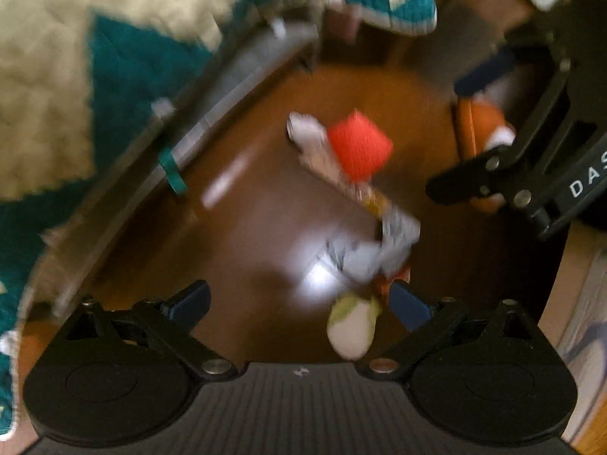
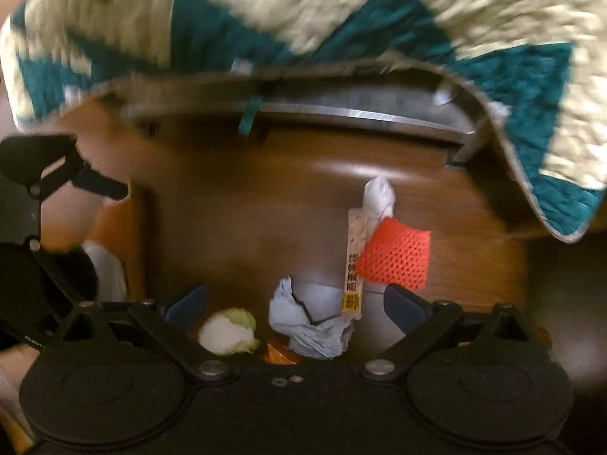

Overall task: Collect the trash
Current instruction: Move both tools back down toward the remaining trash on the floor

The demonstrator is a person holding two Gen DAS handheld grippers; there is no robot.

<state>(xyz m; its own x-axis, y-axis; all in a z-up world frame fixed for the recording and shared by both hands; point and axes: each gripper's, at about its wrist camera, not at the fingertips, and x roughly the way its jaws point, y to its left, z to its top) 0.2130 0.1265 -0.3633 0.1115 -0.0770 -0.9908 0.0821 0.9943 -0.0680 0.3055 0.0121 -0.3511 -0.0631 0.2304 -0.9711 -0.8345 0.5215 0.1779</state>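
Trash lies on the brown wooden floor (image 2: pixel 235 227): a red foam net (image 2: pixel 396 256), a long printed wrapper (image 2: pixel 354 265) with a white crumpled end (image 2: pixel 377 193), a crumpled pale blue paper (image 2: pixel 311 326), a white and green cabbage-like piece (image 2: pixel 227 331) and an orange scrap (image 2: pixel 279 354). My right gripper (image 2: pixel 296 303) is open and empty just above the paper. In the left wrist view my left gripper (image 1: pixel 299 303) is open and empty over the cabbage piece (image 1: pixel 353 328), paper (image 1: pixel 364 254), wrapper (image 1: pixel 341 174) and red net (image 1: pixel 360 148). The right gripper (image 1: pixel 489 159) shows there at the upper right.
A teal and cream quilt (image 2: pixel 341 19) hangs over a metal bed frame (image 2: pixel 360 113) behind the trash. An orange bin (image 1: pixel 470 129) holding white trash stands by the other gripper; it also shows in the right wrist view (image 2: pixel 125 242). The left gripper (image 2: pixel 45 182) shows at the left there.
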